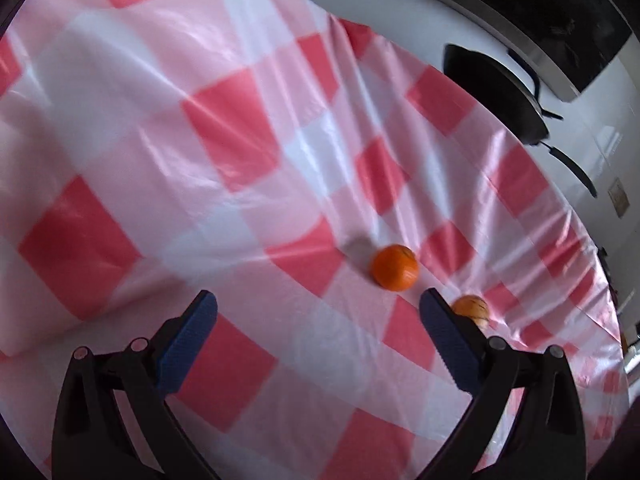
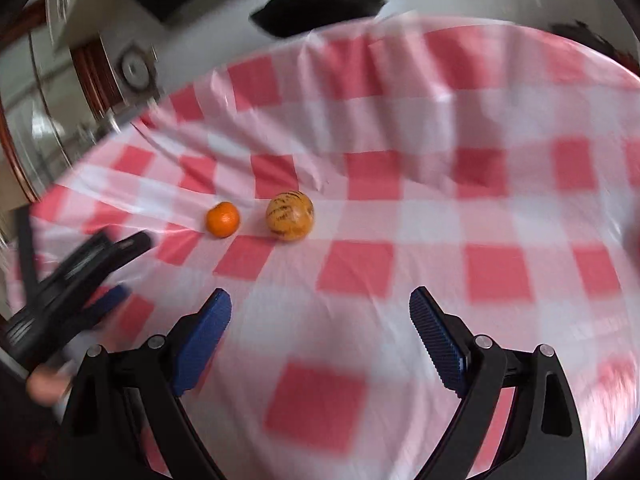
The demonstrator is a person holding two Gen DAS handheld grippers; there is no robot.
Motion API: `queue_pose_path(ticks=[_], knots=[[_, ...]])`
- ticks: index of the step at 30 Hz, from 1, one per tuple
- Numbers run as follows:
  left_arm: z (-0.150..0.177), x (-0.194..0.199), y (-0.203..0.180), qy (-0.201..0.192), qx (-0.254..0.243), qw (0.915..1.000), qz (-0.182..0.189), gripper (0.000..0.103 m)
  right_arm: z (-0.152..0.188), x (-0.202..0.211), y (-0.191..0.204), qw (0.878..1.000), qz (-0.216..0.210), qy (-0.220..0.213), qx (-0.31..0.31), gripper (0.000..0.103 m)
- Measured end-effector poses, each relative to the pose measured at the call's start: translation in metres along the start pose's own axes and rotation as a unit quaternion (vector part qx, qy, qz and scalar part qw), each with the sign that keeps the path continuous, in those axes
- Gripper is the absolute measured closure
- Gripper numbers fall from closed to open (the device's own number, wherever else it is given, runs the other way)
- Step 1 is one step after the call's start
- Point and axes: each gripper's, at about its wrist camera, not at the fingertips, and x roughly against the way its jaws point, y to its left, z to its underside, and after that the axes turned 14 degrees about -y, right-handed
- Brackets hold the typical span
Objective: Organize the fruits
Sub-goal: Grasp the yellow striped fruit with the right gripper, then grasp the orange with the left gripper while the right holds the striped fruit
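- Left gripper [image 1: 318, 300] was seen with its jaws spread wide, nothing between them; it was pointed down toward the cloth, probably lined up on the nearer fruit.
- Small orange fruit [image 1: 395, 267] was noted on the checked tablecloth [image 1: 224, 132], just beyond the left gripper's right-hand finger.
- Streaked yellow-brown fruit [image 2: 290, 217] lay just right of it, apart, not touching.
- Right gripper [image 2: 320, 300] was held agape and empty, well short of both fruits.
- Dark pan [image 2: 320, 4] was left at the far edge, off the cloth.

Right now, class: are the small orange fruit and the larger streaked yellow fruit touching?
Apart. The right wrist view shows tablecloth between the small orange fruit and the larger streaked yellow fruit.
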Motion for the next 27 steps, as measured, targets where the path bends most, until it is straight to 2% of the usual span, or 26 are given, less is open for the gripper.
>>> queue_pose_path(ticks=[2, 4, 7, 10, 12, 14, 15, 19, 23, 26, 27], knots=[[-0.001, -0.001, 0.004, 0.001, 0.007, 1.0, -0.006, 0.002, -0.008, -0.029, 0.014, 1.0, 0.017, 0.012, 0.021, 0.018], [0.0, -0.003, 0.003, 0.006, 0.006, 0.9999, -0.005, 0.002, -0.012, -0.057, 0.029, 0.997, 0.041, 0.028, 0.056, 0.028], [0.001, -0.004, 0.0, 0.006, -0.005, 1.0, -0.004, 0.002, -0.017, -0.092, 0.038, 0.994, 0.066, 0.053, 0.064, 0.036], [0.002, -0.004, -0.002, 0.005, -0.013, 0.9999, -0.004, 0.002, -0.022, -0.107, 0.04, 0.994, 0.079, 0.058, 0.056, 0.04], [0.002, -0.005, -0.004, 0.006, -0.02, 0.9998, -0.003, 0.002, -0.021, -0.115, 0.039, 0.992, 0.081, 0.074, 0.057, 0.055], [0.003, -0.004, -0.006, 0.005, -0.024, 0.9997, -0.001, 0.002, -0.022, -0.111, 0.037, 0.993, 0.083, 0.066, 0.052, 0.062], [0.003, -0.003, -0.006, 0.004, -0.026, 0.9996, -0.001, 0.002, -0.022, -0.109, 0.035, 0.993, 0.085, 0.063, 0.048, 0.062], [0.006, -0.004, -0.016, 0.006, -0.05, 0.9987, 0.006, 0.002, -0.024, -0.085, -0.002, 0.997, 0.056, 0.023, -0.048, 0.062], [0.01, -0.012, -0.036, 0.017, -0.081, 0.9961, 0.028, 0.002, -0.019, -0.071, -0.044, 0.987, 0.022, -0.011, -0.157, 0.062], [0.008, -0.03, -0.048, 0.039, -0.082, 0.995, 0.043, 0.003, -0.02, -0.065, -0.051, 0.985, 0.004, -0.032, -0.17, 0.062], [0.007, -0.039, -0.053, 0.041, -0.086, 0.9947, 0.038, 0.005, -0.02, -0.065, -0.051, 0.984, 0.001, -0.035, -0.172, 0.062]])
